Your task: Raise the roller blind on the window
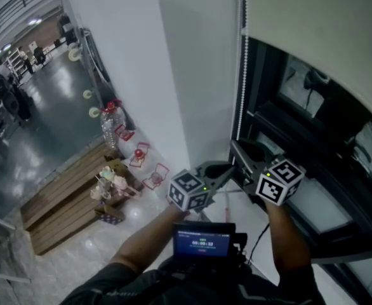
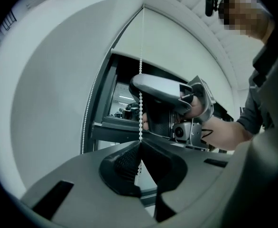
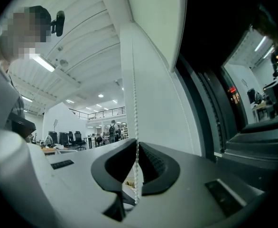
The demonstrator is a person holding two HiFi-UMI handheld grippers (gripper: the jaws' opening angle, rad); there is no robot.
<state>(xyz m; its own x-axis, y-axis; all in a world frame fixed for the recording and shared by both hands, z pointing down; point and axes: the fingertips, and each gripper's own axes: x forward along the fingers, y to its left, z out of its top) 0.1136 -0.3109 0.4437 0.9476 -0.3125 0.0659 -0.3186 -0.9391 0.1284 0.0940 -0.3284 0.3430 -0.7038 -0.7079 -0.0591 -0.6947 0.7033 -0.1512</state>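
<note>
As the scene stands: both grippers are clamped on the bead chain (image 1: 243, 75), which hangs between the white wall (image 1: 141, 75) and the window (image 1: 300, 138).
Left gripper (image 2: 140, 148): jaws closed on the chain, which comes down from above and passes between the ribbed pads (image 2: 125, 161).
Right gripper (image 3: 137, 146): jaws likewise closed on the chain, with a short run of beads hanging below them. In the left gripper view it sits just above the left one, apparently on the same strand.
Roller blind (image 1: 313, 37): covers only the top of the window. Its lower edge lies above both grippers, with dark glass and frame exposed beneath.
Free strand (image 2: 88, 113): a second run of chain hangs nearer the wall, and neither gripper touches it.
Step in hand: judged to be a two-handed downward pull on the chain to wind the blind up, with the task partway done.
Next move: judged to call for opening one gripper, re-gripping higher on the same strand and drawing straight down along the chain, hand over hand.
Risk: an off-line pull or a slack grip could let the beads slip through the pads.
</note>
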